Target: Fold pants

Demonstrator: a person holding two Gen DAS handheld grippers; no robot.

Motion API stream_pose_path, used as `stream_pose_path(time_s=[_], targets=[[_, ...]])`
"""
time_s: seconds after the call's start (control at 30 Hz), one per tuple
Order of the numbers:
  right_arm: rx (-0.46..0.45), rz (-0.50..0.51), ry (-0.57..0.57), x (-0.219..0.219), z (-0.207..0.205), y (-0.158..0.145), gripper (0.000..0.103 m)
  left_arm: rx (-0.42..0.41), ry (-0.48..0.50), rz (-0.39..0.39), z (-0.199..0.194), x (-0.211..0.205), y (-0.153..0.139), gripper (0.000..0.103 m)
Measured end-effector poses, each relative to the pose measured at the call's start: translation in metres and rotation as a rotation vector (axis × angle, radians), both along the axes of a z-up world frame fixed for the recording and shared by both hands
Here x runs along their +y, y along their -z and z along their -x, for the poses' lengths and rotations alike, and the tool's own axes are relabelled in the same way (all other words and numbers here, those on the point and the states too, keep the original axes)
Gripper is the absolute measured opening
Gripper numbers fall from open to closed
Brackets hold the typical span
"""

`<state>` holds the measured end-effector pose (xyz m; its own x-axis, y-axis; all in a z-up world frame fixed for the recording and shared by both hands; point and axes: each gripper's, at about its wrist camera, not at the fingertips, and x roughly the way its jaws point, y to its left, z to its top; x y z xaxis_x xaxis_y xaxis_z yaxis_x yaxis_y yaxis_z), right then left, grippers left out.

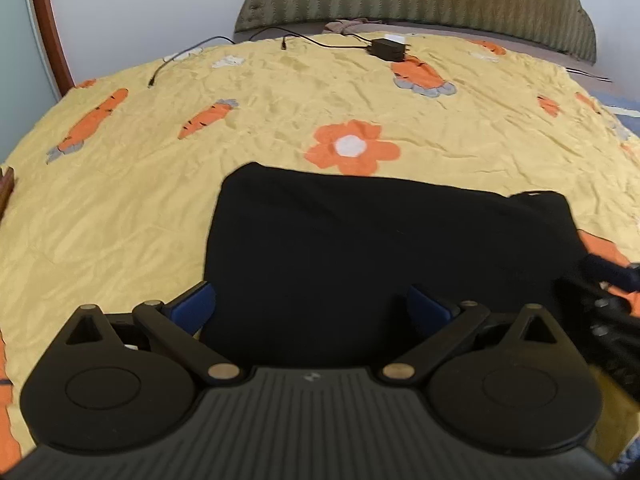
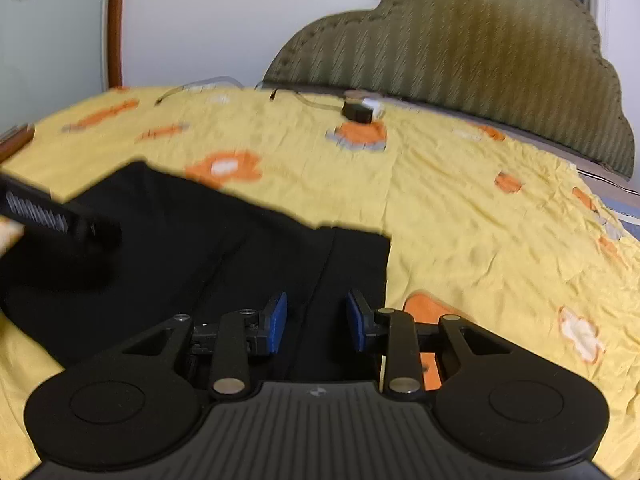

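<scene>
The right view is motion-blurred: the bedspread (image 2: 460, 208) prints smear, and the charger (image 2: 358, 111) near the headboard (image 2: 460, 60) is a dark blob. The left gripper (image 2: 60, 216) enters cut off at the frame's left edge. The pants (image 1: 360, 248) run hidden under the gripper body in the left view.

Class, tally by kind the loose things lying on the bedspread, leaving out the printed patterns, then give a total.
Black pants: 1
Black power adapter: 1
Black cables: 2, as far as the left wrist view shows
Total: 4
</scene>
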<state>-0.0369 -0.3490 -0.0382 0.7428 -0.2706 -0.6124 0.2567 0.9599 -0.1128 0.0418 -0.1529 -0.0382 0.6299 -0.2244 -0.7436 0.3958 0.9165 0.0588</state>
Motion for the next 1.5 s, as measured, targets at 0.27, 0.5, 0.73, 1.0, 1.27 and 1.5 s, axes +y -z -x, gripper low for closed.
stream_pose_path(time_s=[0.27, 0.5, 0.73, 1.0, 1.27, 1.5], targets=[[-0.031, 0.012, 0.001, 0.02, 0.013, -0.01, 0.032, 0.043, 0.009, 0.007, 0.013, -0.002, 0.003, 0.102], [-0.086, -0.098, 0.03, 0.023, 0.031, -0.018, 0.034, 0.051, -0.001, 0.016, 0.025, 0.007, -0.004, 0.103], [-0.114, -0.136, 0.003, 0.051, 0.046, -0.028, 0.04, 0.044, -0.023, 0.034, 0.037, 0.016, -0.011, 0.103], [-0.132, -0.189, 0.007, 0.077, 0.052, -0.033, 0.075, 0.056, -0.026, 0.052, 0.05, 0.032, -0.014, 0.103], [-0.124, -0.132, 0.04, 0.113, 0.055, -0.031, 0.089, 0.042, -0.105, 0.064, 0.058, 0.075, -0.016, 0.103], [-0.086, -0.123, 0.023, 0.136, 0.056, -0.022, 0.089, 0.057, -0.162, 0.066, 0.06, 0.103, -0.013, 0.103]])
